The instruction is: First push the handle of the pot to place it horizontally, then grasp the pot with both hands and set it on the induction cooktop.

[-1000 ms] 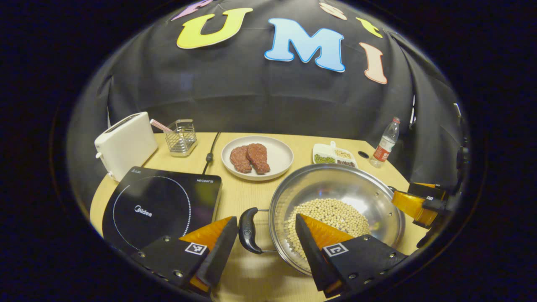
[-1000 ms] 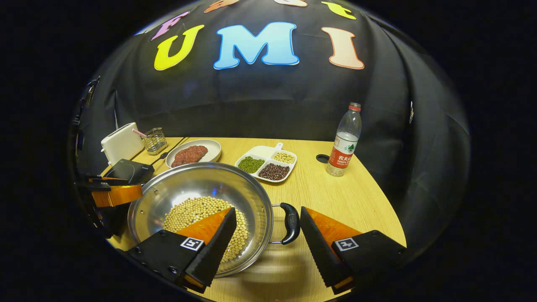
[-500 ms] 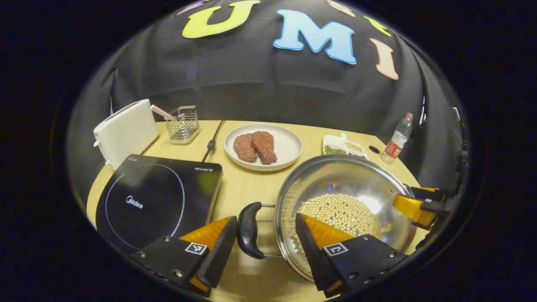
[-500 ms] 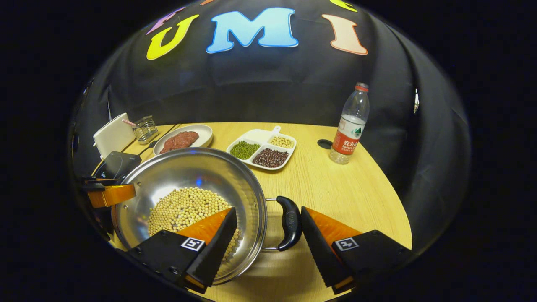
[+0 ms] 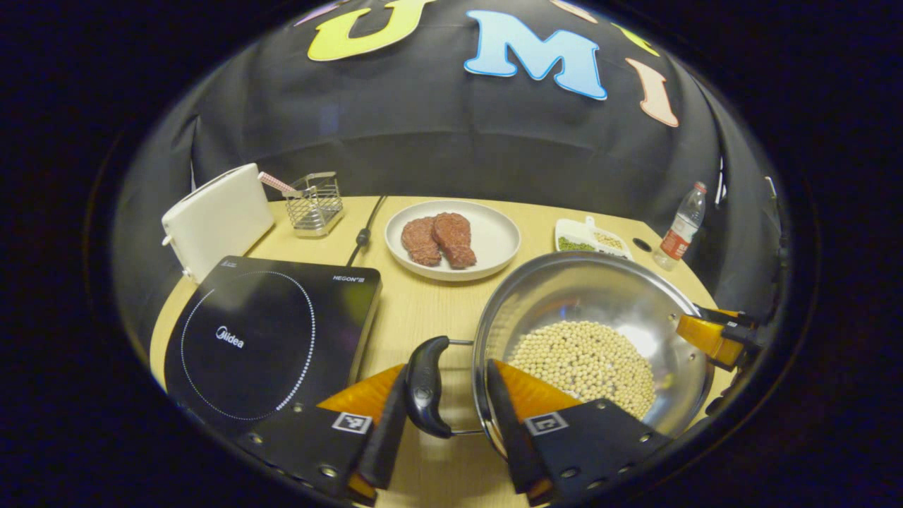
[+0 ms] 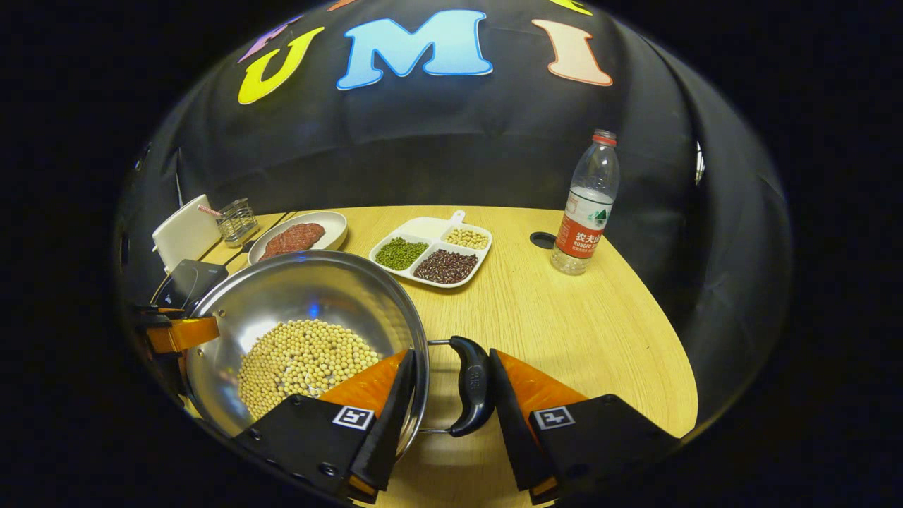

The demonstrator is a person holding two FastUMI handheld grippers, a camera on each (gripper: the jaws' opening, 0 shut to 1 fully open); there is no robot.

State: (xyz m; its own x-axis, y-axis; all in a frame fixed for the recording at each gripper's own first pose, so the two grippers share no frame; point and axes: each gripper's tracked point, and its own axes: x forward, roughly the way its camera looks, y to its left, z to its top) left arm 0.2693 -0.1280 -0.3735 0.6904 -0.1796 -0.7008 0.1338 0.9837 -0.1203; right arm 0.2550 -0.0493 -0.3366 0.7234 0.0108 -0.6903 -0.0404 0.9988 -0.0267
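Observation:
A steel pot (image 5: pixel 600 296) holding soybeans (image 5: pixel 585 360) sits on the wooden table, right of the black induction cooktop (image 5: pixel 261 331). My left gripper (image 5: pixel 446 374) is shut on the pot's left handle (image 5: pixel 425 386): one finger lies against the black grip, the other inside the pot wall. In the right gripper view, my right gripper (image 6: pixel 450 367) is shut the same way on the right handle (image 6: pixel 471 384) and the rim of the pot (image 6: pixel 296 289). Each handle lies level. The right gripper (image 5: pixel 712 339) also appears across the pot in the left gripper view.
Behind the cooktop stand a white toaster (image 5: pixel 215 219) and a wire basket (image 5: pixel 315 203), with a cord (image 5: pixel 363 236) beside them. A plate of meat (image 5: pixel 451 240) lies behind the pot. A divided dish of beans (image 6: pixel 432 250) and a water bottle (image 6: pixel 584 204) stand at the back right.
Both grippers moved forward over the pot's handles and their fingers closed in, from wide open to pressing the handles and rim. The pot has stayed in place.

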